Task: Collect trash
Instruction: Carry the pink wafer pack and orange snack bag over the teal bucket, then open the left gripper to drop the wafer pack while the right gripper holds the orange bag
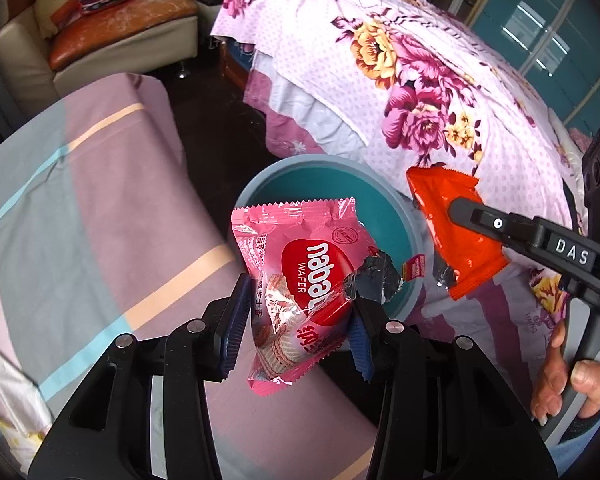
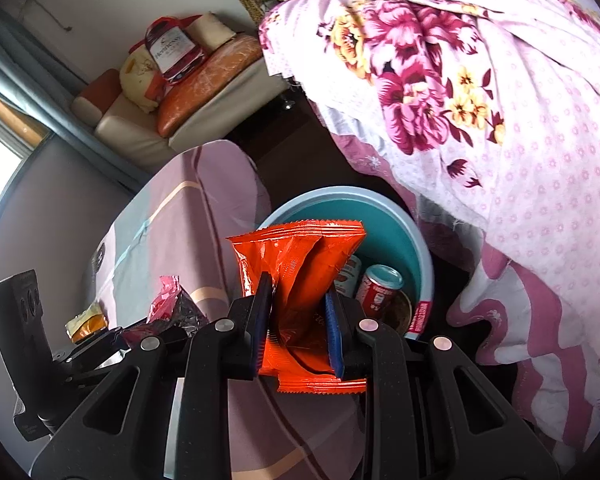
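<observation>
My left gripper [image 1: 298, 322] is shut on a pink Nabati wafer wrapper [image 1: 300, 280] and holds it just before the rim of a teal bin [image 1: 404, 216] on the floor. My right gripper [image 2: 298, 320] is shut on an orange-red snack wrapper [image 2: 300, 256] and holds it over the near rim of the same bin [image 2: 422, 256]. The right gripper and its orange wrapper [image 1: 456, 236] show in the left wrist view over the bin's right side. The pink wrapper [image 2: 168, 300] and left gripper show at lower left in the right wrist view. Red cans [image 2: 380, 288] lie inside the bin.
A striped pink-and-grey cushion [image 1: 100, 208] lies left of the bin. A floral pink quilt [image 1: 420, 92] hangs over a bed on the right. A cream sofa [image 1: 112, 40] with cushions and a bag stands at the far back. A yellow wrapper [image 2: 86, 320] lies on the striped cushion.
</observation>
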